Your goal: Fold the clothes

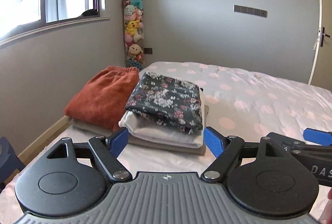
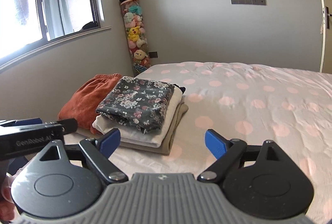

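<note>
Grey walls and a dotted bedsheet (image 2: pixel 249 103) fill my view. My left gripper (image 1: pixel 166 140) has its blue fingers spread wide, nothing between them; my right gripper (image 2: pixel 162 142) likewise gapes empty. Just beyond the fingertips, centre-left of frame, the floral folded garment (image 1: pixel 166 103) tops a white and beige stack, touching the rust-orange folded garment (image 1: pixel 101 97) at left.

A bed with a white, pink-dotted sheet (image 2: pixel 259 103) carries folded beige cloth (image 2: pixel 176 120) at centre left, under stacked clothes.
</note>
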A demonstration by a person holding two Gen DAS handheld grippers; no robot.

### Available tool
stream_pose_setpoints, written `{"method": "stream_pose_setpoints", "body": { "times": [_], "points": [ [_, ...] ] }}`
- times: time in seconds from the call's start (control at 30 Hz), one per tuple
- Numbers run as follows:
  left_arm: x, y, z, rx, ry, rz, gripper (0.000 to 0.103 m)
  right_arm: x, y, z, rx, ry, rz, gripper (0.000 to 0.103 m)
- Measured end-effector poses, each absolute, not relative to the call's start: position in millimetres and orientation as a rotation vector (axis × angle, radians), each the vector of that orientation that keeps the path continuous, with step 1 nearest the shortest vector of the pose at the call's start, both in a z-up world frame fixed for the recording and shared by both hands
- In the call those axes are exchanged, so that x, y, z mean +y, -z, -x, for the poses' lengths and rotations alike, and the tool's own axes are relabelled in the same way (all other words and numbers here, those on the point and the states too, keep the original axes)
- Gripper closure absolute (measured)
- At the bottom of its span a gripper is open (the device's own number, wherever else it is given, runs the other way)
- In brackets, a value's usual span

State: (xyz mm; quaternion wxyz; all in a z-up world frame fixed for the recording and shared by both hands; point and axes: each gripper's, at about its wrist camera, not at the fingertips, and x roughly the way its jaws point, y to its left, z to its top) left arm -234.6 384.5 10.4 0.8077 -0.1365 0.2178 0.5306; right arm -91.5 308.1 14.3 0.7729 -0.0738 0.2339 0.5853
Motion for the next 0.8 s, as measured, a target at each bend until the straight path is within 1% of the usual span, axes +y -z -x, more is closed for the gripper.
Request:
{"method": "stream_pose_setpoints", "body": {
  "times": [0.4, 0.8],
  "points": [
    [356, -1, 225, 0.471, -1.106, 0.317, 0.024, 277, -16, 100, 0.445, -1.253, 0.191, 0.012],
    [342, -5, 226, 0.462, -1.102, 0.328, 0.024, 263, -15, 101, 0.454, -1.242, 0.165, 0.012]
  ]
}}
